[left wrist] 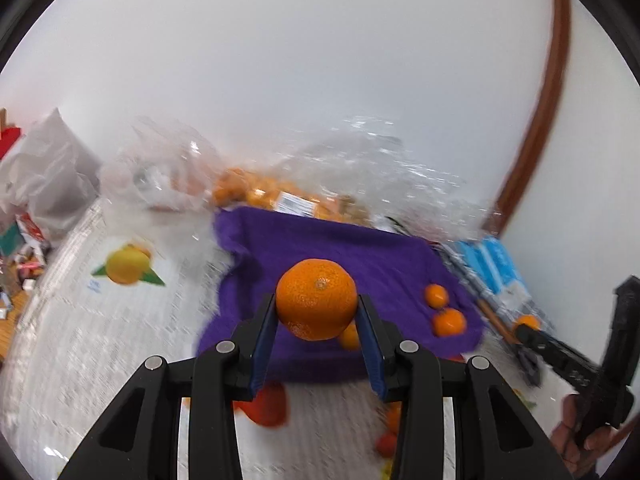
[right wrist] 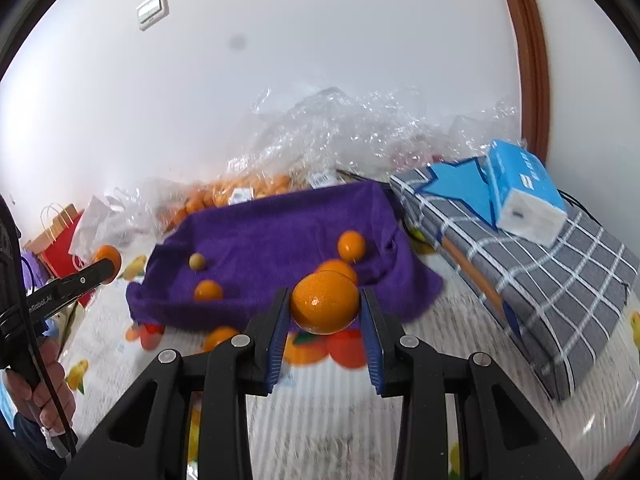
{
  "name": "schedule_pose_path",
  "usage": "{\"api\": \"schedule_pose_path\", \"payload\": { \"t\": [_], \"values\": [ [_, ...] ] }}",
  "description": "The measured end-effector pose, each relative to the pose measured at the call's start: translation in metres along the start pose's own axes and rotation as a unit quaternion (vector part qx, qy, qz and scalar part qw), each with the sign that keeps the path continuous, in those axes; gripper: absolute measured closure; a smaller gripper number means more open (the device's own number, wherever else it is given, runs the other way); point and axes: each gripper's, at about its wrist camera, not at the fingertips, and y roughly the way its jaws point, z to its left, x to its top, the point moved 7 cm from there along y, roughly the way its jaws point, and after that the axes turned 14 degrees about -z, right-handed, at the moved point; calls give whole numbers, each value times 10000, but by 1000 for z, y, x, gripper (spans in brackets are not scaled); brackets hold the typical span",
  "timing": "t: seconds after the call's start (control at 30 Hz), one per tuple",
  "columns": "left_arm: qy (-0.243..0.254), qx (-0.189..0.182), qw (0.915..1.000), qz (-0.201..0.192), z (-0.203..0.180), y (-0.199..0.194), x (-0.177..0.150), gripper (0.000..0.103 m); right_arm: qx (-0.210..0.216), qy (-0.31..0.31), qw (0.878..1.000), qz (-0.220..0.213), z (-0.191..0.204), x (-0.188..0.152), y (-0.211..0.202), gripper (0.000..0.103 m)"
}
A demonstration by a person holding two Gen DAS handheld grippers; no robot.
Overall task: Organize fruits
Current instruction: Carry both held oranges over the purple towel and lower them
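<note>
An orange (left wrist: 316, 299) sits clamped between the blue pads of the left gripper (left wrist: 318, 322), held above a purple cloth (left wrist: 340, 248) spread on a fruit-printed table cover (left wrist: 100, 320). The right gripper (right wrist: 325, 314) grips a second orange (right wrist: 325, 303) over the near edge of the same cloth. The right wrist view alone shows a small tan-green fruit (right wrist: 197, 261) among the loose oranges on the cloth, a blue box (right wrist: 524, 196) on a grey checked cushion (right wrist: 560, 280), and a wall switch (right wrist: 152, 9). The left wrist view alone shows a white bag (left wrist: 52, 168) at far left. Clear plastic bags of oranges (right wrist: 240, 194) lie behind the cloth, against the wall.
</note>
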Motion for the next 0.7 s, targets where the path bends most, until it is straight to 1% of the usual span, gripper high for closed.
{"api": "schedule_pose_path", "payload": {
  "t": [0.07,0.17,0.27,0.33,0.43,0.47,0.63,0.7],
  "values": [
    [-55,134,9999,61,6,15,3,65,14,-36,10000,-41,2,8,10,69],
    [-186,148,9996,154,10,35,1,65,34,-96,9999,-8,7,17,29,69],
    [-244,261,9990,274,13,55,-7,65,104,-115,9998,94,15,21,50,69],
    [-285,250,9987,346,15,62,-14,65,213,-145,9995,163,23,21,65,69],
    [-77,356,9980,516,16,72,-28,65,350,-219,9988,271,34,14,84,69],
    [-56,340,9978,563,15,74,-31,65,384,-230,9986,297,36,10,89,69],
    [-234,173,9978,603,15,77,-35,65,418,-379,9967,580,45,-16,109,69],
    [-195,182,9975,656,15,79,-38,65,403,-523,9958,629,49,-21,112,69]
  ]
}}
